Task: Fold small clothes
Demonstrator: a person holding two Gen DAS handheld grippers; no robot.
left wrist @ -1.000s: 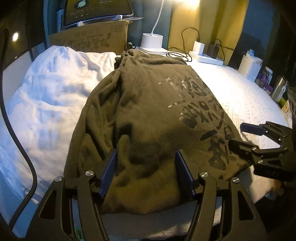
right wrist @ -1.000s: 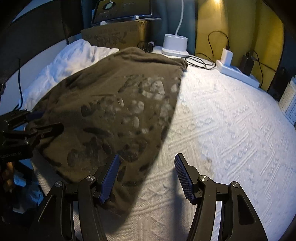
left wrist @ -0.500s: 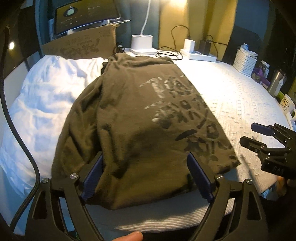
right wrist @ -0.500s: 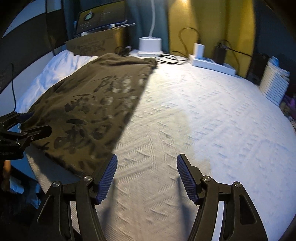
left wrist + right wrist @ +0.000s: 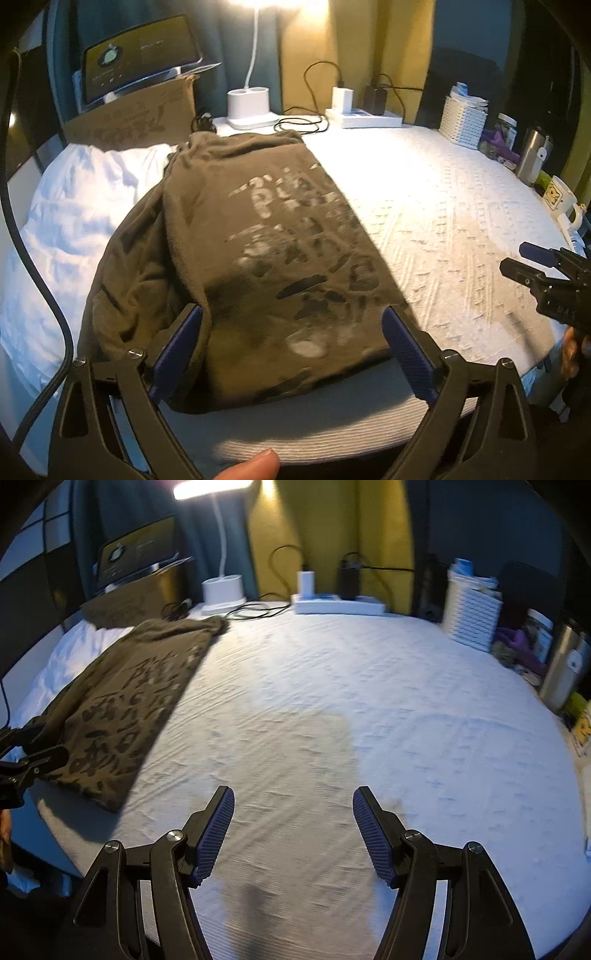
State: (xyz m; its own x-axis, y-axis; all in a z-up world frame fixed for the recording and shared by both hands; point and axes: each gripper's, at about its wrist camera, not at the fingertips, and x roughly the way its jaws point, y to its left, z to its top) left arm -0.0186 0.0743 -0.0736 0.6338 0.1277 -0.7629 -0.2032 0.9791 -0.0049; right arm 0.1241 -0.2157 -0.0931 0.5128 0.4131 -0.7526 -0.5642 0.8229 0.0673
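Shirt (image 5: 258, 258), dark olive with a faded print, lies folded on the white bed cover (image 5: 443, 229), at the side next to the puffy white pillow (image 5: 74, 221) and far from the white basket (image 5: 463, 120). Left claw (image 5: 291, 350) hangs over the shirt's near edge; its jaws have just been opening and now stand very wide, with the cloth between the blue pads (image 5: 406, 354) but not pinched. Right claw (image 5: 293, 830) is apart from the shirt, over bare bed cover, jaws wide, holding nothing
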